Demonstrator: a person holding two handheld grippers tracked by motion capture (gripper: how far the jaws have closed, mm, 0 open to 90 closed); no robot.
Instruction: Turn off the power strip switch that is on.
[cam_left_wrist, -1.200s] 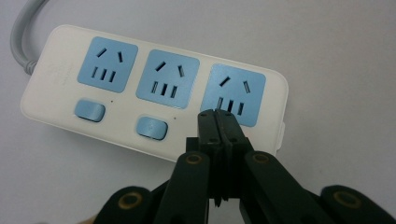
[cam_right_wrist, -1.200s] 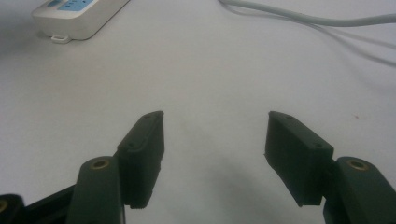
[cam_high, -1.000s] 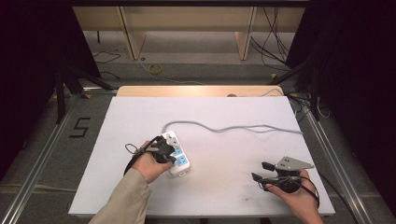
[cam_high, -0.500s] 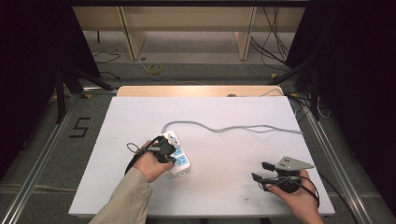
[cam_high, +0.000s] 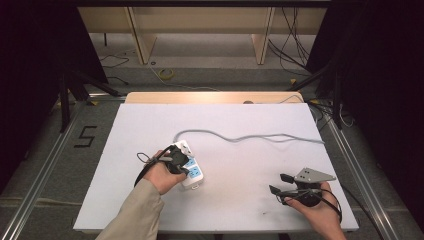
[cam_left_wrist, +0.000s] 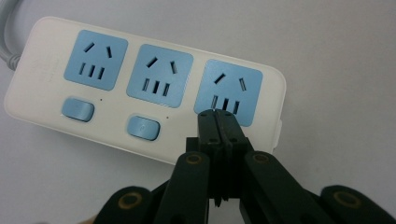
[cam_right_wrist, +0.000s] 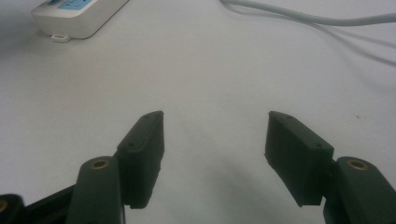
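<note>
Three blue sockets face up on a white power strip (cam_left_wrist: 140, 88) lying left of centre on the white table (cam_high: 240, 120). The left gripper (cam_left_wrist: 218, 116), jaws pressed together and holding nothing, pokes at its end socket, probably to press there. The right gripper (cam_right_wrist: 212, 140) waits wide apart, empty. Grey carpet and wooden shelving lie beyond.

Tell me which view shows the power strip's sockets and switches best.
The left gripper view: the power strip lies face-up, with three blue sockets and two switches plain; the left gripper, fingers closed, is over where a third switch would be. The high view shows the strip small, partly under the hand. The right gripper view shows one end, edge-on.
</note>
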